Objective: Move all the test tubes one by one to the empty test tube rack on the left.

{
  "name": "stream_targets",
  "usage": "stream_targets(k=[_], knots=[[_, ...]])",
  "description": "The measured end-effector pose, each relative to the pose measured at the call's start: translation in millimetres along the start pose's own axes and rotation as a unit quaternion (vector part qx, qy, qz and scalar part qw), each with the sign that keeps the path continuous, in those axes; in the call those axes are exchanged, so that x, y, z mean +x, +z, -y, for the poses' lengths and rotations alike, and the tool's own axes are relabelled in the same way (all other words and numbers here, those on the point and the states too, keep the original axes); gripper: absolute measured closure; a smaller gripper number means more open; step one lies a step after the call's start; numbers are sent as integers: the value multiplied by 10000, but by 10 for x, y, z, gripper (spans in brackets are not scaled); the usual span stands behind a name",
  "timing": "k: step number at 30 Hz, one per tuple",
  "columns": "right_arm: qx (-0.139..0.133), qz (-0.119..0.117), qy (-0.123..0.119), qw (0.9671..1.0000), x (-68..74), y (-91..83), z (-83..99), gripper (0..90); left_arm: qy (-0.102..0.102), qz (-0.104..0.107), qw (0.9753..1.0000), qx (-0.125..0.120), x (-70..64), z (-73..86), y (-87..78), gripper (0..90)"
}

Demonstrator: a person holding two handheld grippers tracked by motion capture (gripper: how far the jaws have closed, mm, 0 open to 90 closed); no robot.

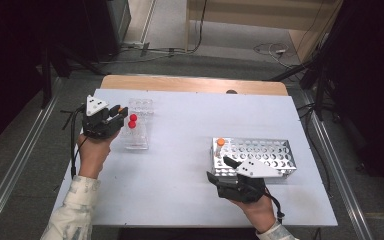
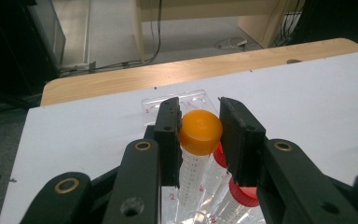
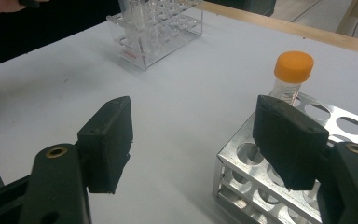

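Jaws of left gripper [image 2: 200,133] pinching the orange cap of a tube [image 2: 200,133] standing in the clear rack [image 1: 137,131], beside two red-capped tubes [image 1: 132,121]. Best lifted straight up along its upright axis, cap skyward. Over right: right gripper [image 3: 200,140] spread wide, idle beside the metal rack [image 1: 275,155], holding another orange-capped tube [image 3: 292,77].
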State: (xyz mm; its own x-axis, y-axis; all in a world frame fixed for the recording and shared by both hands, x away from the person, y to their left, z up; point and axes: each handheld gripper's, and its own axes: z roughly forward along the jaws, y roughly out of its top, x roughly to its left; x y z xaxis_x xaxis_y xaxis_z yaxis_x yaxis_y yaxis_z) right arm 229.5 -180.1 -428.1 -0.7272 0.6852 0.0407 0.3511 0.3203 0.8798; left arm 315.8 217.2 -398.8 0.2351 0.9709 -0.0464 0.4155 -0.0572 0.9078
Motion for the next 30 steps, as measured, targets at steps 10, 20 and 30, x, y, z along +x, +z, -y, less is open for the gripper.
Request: stream_targets(k=[10, 20, 30], knots=[[-5, 47, 3, 10000, -4, -1, 2, 277, -84, 120, 9999, 9, -13, -4, -27, 619], [0, 498, 200, 9986, -197, 88, 43, 305, -574, 277, 9978, -173, 8, -54, -170, 308], [-4, 864, 255, 9959, -325, 280, 53, 404, -640, 484, 9964, -262, -99, -91, -269, 223]])
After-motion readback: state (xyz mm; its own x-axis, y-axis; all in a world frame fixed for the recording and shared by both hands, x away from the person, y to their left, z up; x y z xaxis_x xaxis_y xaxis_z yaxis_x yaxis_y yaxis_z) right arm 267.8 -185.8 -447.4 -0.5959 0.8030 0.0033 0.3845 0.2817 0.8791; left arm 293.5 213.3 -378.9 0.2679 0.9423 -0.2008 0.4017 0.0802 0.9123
